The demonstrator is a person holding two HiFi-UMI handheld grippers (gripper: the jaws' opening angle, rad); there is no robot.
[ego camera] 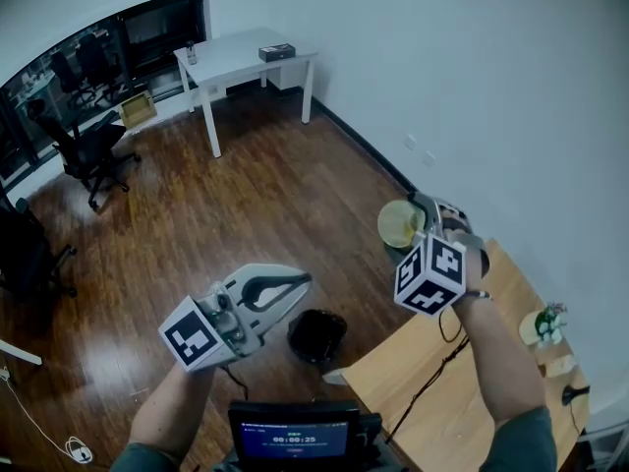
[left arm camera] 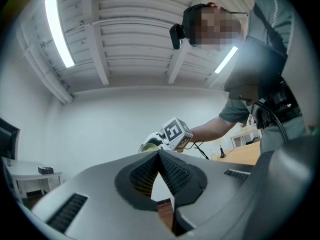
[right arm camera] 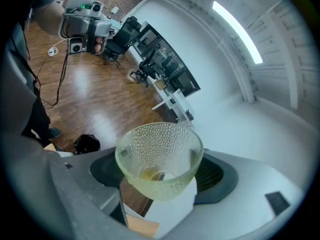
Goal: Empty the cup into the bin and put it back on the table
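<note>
**Cup gripped on the right, held in the air up and right of the bin**

From the left in the head view we see office chairs (ego camera: 86, 147) by a dark window and a white table (ego camera: 236, 57) carrying a small dark box (ego camera: 276, 52); both stand well apart from the work.

The left hand-held gripper (ego camera: 298, 284) hangs over the wood floor, clenched and empty. Its own view shows the ribbed pads (left arm camera: 172, 171) meeting at the tips with nothing between them.

Just right of it the black bin (ego camera: 316, 335) stands on the floor, by the corner of the wooden table (ego camera: 472, 411).

Up and to the right of the bin, the right hand-held gripper (ego camera: 418, 226) grasps the cup (ego camera: 399, 223), off the table and near the wall.

Only the right gripper view looks into the cup (right arm camera: 159, 159). It is dimpled clear glass with a yellowish trace at the bottom; we cannot tell what that is.

In that view the bin (right arm camera: 86, 144) is small and partly cut off by the gripper body.

At the far right, a cable (ego camera: 432, 382) crosses the table and a small plant (ego camera: 547, 321) stands near its edge.

The left gripper view catches the cup (left arm camera: 149, 145) only as a sliver behind its own jaws.
</note>
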